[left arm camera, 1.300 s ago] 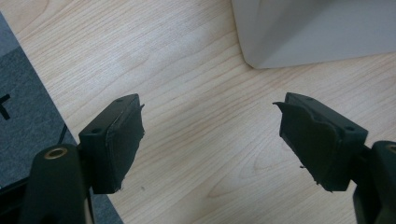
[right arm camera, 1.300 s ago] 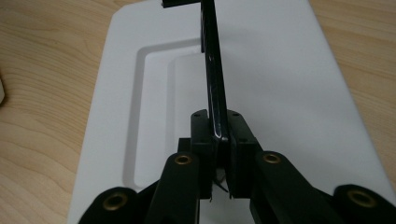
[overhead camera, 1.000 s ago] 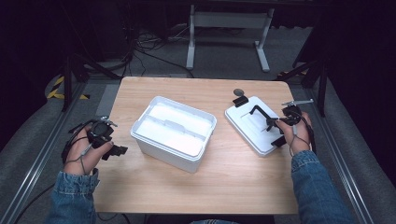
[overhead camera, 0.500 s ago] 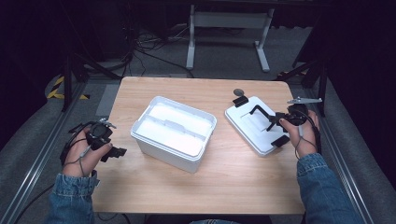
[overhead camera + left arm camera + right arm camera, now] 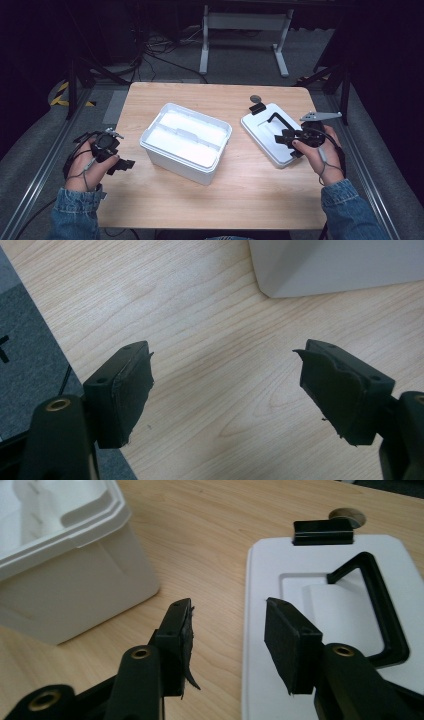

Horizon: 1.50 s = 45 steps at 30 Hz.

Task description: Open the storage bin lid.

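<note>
Your right gripper [image 5: 290,143] hovers over the near edge of the flat white plastic lid with the black carrying handle [image 5: 350,610], its jaws parted and empty. One jaw sits above the lid's edge and the other above the bare wood just beside it, so the edge lies between them, which looks like a line-up for pinching that rim. The handle lies folded flat ahead of the jaws, and a black latch [image 5: 322,532] sits at the lid's far end, with a small round dark disc [image 5: 346,515] just beyond it.

The open white plastic storage box [image 5: 186,141] stands mid-counter, to the left of your right jaws and well clear of the lid, so there is room to lift the lid across.

Your left gripper [image 5: 225,395] waits at the left edge of the light wooden counter [image 5: 240,200], jaws wide apart and holding nothing. A corner of the box lies ahead of them, probably so you can steady it once the lid comes over.
</note>
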{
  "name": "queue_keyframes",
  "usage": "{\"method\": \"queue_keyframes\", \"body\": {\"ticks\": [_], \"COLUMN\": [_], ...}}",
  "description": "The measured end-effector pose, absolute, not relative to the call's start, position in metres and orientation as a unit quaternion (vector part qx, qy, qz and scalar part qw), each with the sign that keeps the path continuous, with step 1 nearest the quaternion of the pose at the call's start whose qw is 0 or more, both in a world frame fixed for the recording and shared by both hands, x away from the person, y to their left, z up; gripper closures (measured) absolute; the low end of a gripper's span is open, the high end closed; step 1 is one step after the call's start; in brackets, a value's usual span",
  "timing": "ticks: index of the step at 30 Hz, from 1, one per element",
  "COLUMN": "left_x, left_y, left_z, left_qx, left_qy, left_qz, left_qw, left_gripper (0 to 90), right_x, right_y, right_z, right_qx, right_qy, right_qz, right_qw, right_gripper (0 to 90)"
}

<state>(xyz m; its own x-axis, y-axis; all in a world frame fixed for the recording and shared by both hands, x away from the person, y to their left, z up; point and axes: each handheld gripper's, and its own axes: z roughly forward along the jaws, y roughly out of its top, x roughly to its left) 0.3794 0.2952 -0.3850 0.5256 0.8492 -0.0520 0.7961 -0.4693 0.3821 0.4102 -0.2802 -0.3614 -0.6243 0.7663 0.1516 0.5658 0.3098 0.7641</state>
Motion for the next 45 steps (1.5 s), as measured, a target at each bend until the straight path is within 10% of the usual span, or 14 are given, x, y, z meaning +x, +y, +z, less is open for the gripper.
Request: {"method": "queue_keyframes", "body": {"ticks": [45], "left_x": [0.384], "left_y": [0.289], "left_z": [-0.391], "left_qx": [0.850], "left_qy": [0.490], "left_qz": [0.078], "left_qw": [0.178], "left_gripper": [18.4], "right_x": [0.348], "right_y": [-0.228], "right_z": [-0.452], "right_qx": [0.352], "right_qy": [0.852], "right_qz": [0.382], "right_qw": [0.064], "right_gripper": [50.9]}}
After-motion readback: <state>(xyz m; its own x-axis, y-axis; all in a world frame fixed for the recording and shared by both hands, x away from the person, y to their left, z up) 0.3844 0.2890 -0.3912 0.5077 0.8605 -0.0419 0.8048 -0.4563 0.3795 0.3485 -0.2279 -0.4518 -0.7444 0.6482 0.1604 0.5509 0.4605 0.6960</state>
